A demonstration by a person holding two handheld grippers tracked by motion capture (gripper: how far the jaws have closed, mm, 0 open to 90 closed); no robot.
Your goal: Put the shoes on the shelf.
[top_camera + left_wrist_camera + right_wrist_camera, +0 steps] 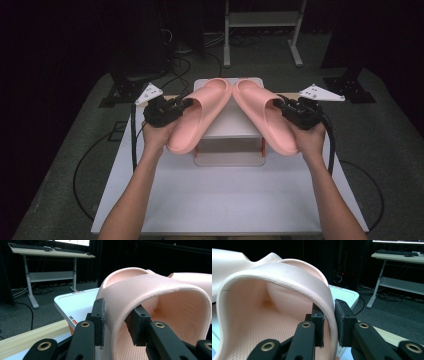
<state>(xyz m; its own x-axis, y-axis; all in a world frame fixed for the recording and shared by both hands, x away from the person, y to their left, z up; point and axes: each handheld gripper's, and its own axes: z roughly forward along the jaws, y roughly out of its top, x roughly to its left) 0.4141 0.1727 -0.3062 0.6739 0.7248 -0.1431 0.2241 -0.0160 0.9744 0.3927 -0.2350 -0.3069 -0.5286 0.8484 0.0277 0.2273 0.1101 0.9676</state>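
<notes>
Two pink foam slippers are held up over the table, toes close together above a white two-tier rack (pixel 231 127). My left gripper (pixel 176 106) is shut on the strap of the left slipper (pixel 197 116); in the left gripper view its jaws clamp the strap wall of the left slipper (pixel 150 290), one pad (pixel 100 317) outside and one inside. My right gripper (pixel 286 107) is shut on the strap of the right slipper (pixel 265 117). The right gripper view shows that gripper (pixel 329 322) pinching the strap edge of the right slipper (pixel 287 290).
The white table (pixel 225 200) has open surface in front of the rack. A wooden strip (pixel 30 337) runs along its edge. Cables (pixel 80 170) loop on the floor on both sides. A desk frame (pixel 262 30) stands behind, and black stands flank the far corners.
</notes>
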